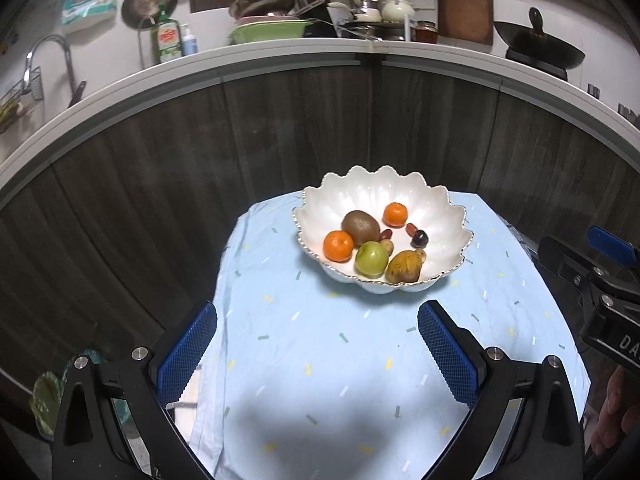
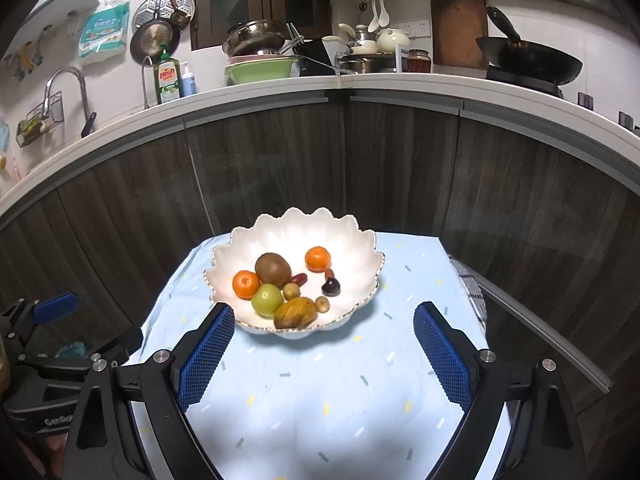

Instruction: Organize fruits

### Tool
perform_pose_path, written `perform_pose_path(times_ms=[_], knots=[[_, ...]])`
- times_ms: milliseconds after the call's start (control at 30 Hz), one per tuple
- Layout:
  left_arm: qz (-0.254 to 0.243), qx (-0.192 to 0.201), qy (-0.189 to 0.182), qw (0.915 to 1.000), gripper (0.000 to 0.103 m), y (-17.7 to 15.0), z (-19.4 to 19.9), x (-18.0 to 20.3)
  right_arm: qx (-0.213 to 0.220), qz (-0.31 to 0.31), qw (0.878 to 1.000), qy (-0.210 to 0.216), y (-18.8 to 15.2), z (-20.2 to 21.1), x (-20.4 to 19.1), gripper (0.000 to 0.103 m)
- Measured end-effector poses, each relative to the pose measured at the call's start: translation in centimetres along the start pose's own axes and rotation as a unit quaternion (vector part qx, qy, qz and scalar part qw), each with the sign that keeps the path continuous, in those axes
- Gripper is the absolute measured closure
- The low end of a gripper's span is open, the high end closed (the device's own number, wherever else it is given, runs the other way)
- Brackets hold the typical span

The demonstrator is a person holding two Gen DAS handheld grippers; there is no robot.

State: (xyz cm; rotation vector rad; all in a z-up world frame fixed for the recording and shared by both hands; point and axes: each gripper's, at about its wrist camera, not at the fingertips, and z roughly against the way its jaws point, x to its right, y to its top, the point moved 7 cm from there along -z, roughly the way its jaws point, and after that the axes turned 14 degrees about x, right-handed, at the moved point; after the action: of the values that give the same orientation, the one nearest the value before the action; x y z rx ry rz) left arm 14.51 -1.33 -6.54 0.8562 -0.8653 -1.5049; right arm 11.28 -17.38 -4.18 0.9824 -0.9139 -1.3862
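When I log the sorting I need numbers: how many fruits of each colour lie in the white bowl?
orange fruits: 2
brown kiwi: 1
green fruit: 1
yellow-brown fruit: 1
dark purple fruit: 1
small red fruits: 2
small tan fruits: 2
Total: 10, all in the white bowl

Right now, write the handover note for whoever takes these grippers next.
Left gripper: open, empty, hovering over the blue cloth short of the bowl.
Right gripper: open, empty, likewise short of the bowl.
White scalloped bowl holds every fruit in view: kiwi, two tangerines, green apple, a yellow-brown fruit, a dark plum, several small fruits.
Done: none lies on the cloth.
Left: apparently nothing; confirm.
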Motion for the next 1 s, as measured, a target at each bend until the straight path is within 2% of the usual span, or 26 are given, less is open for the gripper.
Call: perform_pose_path(times_ms=[367,700,1000], knots=[[0.022,-0.015,0.018,0.9995,0.001,-2.4,4.2,-1.5,0.003,-0.012,1.000,-0.016,-1.5,4.3,-0.4,0.011],[0.037,-0.004,0.036,0.9987,0.001,-3.7,7.8,-2.6,0.000,-0.009,1.000,-0.013,-2.6,7.2,-1.3,0.011],[0.032,0.008,0.039,0.9987,0.001,-4.0,9.2,-2.3,-0.003,-0.018,1.000,-0.016,-3.2,8.8,-1.1,0.011]])
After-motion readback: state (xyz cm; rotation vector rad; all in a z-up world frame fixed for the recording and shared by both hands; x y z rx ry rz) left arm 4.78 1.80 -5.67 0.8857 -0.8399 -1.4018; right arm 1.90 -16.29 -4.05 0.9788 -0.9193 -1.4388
